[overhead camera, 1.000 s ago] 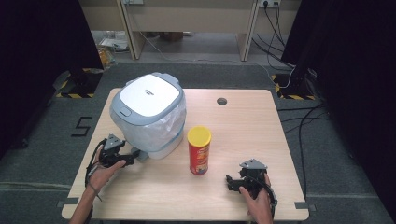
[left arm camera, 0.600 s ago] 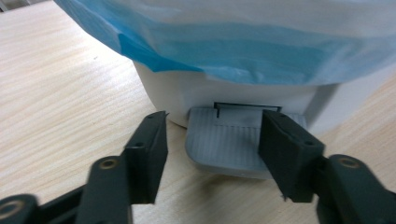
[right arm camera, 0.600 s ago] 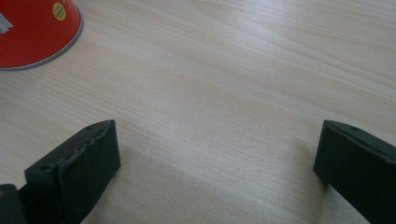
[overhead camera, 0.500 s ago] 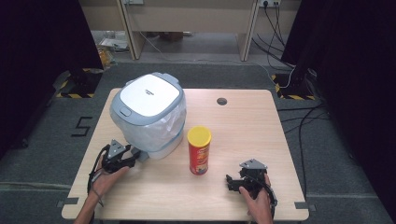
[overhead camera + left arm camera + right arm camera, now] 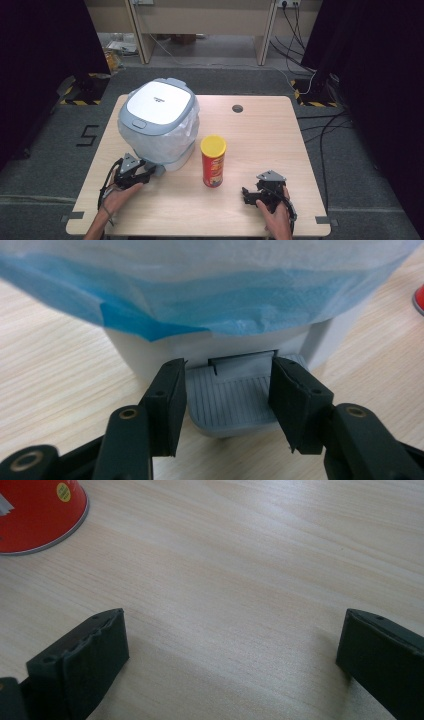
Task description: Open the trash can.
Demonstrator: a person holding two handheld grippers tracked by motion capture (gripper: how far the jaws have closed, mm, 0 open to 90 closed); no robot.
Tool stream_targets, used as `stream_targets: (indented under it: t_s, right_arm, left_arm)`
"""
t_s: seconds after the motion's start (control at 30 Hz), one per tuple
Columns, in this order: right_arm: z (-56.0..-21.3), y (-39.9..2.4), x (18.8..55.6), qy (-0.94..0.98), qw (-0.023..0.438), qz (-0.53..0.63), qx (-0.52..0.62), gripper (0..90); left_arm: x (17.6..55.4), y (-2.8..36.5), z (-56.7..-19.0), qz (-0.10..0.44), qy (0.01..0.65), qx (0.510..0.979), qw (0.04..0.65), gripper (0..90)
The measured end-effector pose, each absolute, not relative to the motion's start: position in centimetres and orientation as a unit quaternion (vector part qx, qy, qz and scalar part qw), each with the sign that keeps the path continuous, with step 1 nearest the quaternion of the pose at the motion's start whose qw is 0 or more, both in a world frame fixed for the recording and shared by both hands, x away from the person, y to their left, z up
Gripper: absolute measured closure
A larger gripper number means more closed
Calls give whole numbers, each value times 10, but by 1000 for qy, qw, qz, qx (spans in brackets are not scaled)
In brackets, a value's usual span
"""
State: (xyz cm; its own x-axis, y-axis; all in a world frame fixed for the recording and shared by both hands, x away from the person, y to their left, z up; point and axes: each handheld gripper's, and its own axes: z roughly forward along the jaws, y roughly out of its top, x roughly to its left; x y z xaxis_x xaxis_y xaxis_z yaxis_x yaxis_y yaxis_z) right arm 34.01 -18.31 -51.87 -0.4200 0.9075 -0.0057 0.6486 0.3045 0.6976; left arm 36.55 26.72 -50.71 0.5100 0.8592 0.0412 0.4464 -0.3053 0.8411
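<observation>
A white and grey pedal bin [image 5: 159, 122], lid down and lined with a blue-white bag [image 5: 210, 295], stands at the table's left. Its grey ribbed pedal [image 5: 230, 400] sticks out at the base toward me. My left gripper [image 5: 150, 171] lies low on the table in front of the bin. In the left gripper view the left gripper [image 5: 229, 364] has its two black jaws shut on the pedal's two sides. A red crisp can [image 5: 213, 162] with a yellow lid stands upright at mid-table. My right gripper [image 5: 246, 195] rests near the front right, open, and in the right gripper view the right gripper [image 5: 233, 614] spans bare wood.
The wooden table [image 5: 270, 140] has a round cable hole [image 5: 237, 108] at the back. The can's base [image 5: 37, 510] lies to the far left of the right gripper's jaws. Dark curtains and floor cables surround the table.
My left gripper has slid right and slightly nearer the bin's base, and its jaws have closed onto the pedal. The right gripper, bin and can have not moved.
</observation>
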Motion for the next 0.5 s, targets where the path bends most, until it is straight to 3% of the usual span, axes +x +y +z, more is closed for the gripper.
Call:
stream_targets:
  t_s: [0.3, 0.37, 0.43, 0.5]
  right_arm:
    - [-519, -183, 340, 782, 205, 316, 497, 3]
    - [-519, -183, 340, 782, 205, 316, 497, 2]
    - [-519, -183, 340, 782, 205, 316, 497, 2]
    - [-519, -183, 340, 782, 205, 316, 497, 3]
  left_arm:
    - [364, 253, -507, 245, 412, 772, 417, 492]
    - [366, 254, -505, 207, 403, 784, 425, 354]
    - [364, 251, -508, 223, 388, 804, 391, 254]
    - [364, 249, -513, 206, 398, 801, 396, 166]
